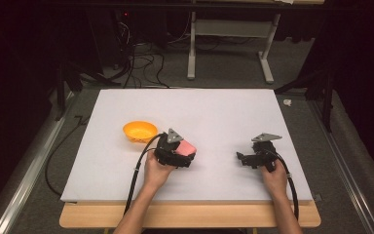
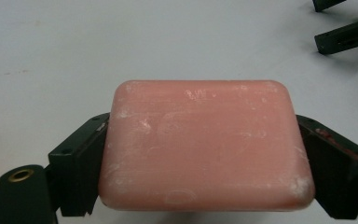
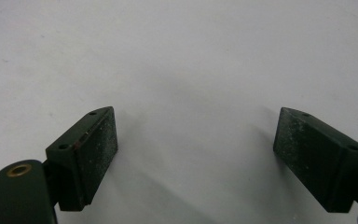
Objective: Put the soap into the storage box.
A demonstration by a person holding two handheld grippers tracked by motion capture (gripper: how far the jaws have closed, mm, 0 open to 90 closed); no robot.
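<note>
Two black pads of the left gripper (image 2: 205, 154) clamp the pink soap bar (image 2: 205, 144) by its short ends, just right of the orange bowl (image 1: 140, 131) — rigid, probably slick, best held squarely. Right gripper (image 3: 196, 154) idles, jaws apart.

No text, label, brand name, number or sign can be read anywhere in these views. The pink soap bar (image 2: 206, 145) carries a faint pressed mark near its far edge in the left gripper view, but it is worn and smeared with white residue, so no letters can be made out. The black pads (image 3: 98, 149) in the right gripper view are plain apart from pale specks, and the orange bowl (image 1: 140, 131) on the left bears no print.
</note>
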